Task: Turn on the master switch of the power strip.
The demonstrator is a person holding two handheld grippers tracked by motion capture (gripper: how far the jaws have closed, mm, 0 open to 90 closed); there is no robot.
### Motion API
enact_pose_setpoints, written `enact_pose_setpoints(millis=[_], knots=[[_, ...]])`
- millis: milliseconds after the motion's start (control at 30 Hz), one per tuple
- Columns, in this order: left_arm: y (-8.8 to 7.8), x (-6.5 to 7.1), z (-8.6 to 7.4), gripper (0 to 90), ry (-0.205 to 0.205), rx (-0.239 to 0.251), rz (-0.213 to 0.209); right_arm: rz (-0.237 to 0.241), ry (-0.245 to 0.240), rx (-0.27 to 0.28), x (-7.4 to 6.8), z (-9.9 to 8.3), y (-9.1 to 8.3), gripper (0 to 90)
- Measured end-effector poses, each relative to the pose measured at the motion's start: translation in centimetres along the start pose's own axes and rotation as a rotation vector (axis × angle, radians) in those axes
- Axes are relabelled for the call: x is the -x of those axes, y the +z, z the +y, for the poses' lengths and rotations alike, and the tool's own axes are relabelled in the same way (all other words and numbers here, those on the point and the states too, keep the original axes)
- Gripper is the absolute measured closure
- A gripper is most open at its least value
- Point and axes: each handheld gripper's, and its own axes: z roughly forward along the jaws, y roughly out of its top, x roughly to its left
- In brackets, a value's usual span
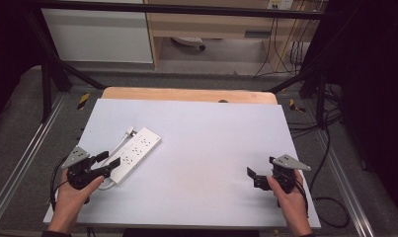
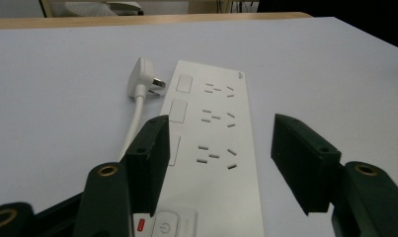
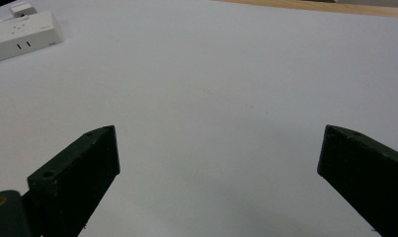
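My left tongs [image 1: 109, 163] stand open over the near end of the white power strip [image 1: 135, 154], one jaw to each side of it, neither pressing on it. In the left gripper view the strip's switch end lies between the jaws. The strip lies flat on the left part of the grey tabletop [image 1: 201, 138], slanting away from me, its plug [image 2: 146, 75] resting just beside its far end, cord running back along its side. My right tongs [image 1: 252, 177] stand wide open above bare tabletop, well apart from the strip.
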Motion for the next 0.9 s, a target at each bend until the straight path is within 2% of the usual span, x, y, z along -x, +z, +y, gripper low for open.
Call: enact_pose_setpoints(millis=[133, 300, 533, 667, 900], knots=[[-0.1, 0.1, 0.1, 35.9, -0.007, 0.011, -0.019, 0.0, -0.001, 0.001, 0.0, 0.0, 0.0, 2.9], [-0.3, 0.5, 0.3, 29.2, 0.005, 0.036, -0.041, 0.002, 0.002, -0.001, 0.0, 0.0, 0.0, 2.8], [-1.0, 1.3, 0.6, 6.3, 0.02, 0.084, -0.055, 0.002, 0.002, 0.002, 0.0, 0.0, -0.1, 2.8], [-1.7, 1.5, 0.6, 5.8, 0.04, 0.113, -0.053, 0.004, 0.003, 0.004, 0.0, 0.0, -0.1, 2.7], [-2.7, 0.6, 0.3, 6.5, 0.049, 0.117, -0.009, 0.002, 0.004, 0.009, 0.1, 0.0, -0.2, 2.7]])
